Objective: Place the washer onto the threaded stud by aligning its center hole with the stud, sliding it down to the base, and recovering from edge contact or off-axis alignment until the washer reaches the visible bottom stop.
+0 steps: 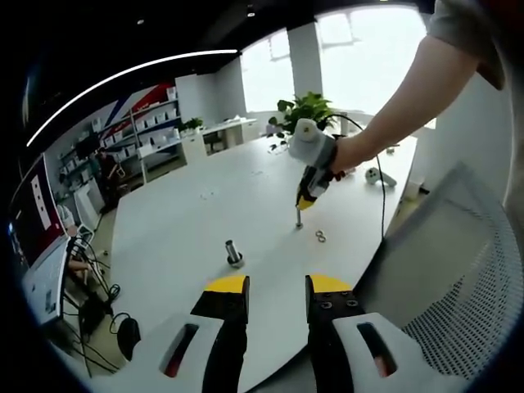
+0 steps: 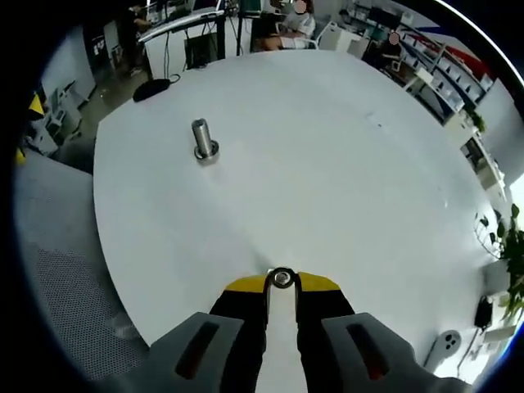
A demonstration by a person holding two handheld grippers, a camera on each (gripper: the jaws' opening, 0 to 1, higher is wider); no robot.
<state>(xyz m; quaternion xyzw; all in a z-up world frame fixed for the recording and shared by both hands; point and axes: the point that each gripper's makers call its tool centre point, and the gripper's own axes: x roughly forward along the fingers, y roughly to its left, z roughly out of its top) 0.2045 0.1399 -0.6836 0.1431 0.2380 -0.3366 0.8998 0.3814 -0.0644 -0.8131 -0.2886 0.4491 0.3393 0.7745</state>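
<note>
One threaded stud (image 2: 203, 140), two loose washers (image 1: 320, 236), one held washer (image 2: 282, 278), two hand-held grippers (image 1: 277, 288)

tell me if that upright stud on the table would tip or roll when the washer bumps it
The stud stands upright on a wider collar, so a light bump probably won't topple it. It looks like solid metal, likely heavy for its size. Nothing visibly fixes it to the smooth white table, so it may slide. Once tipped, its round shank would likely roll.

A broad white worktop (image 1: 205, 205) carried a threaded stud (image 1: 234, 253) standing upright on its base. Well beyond the stud lay two small washers (image 1: 321, 237), side by side, near a second upright stud (image 1: 299, 218).
</note>
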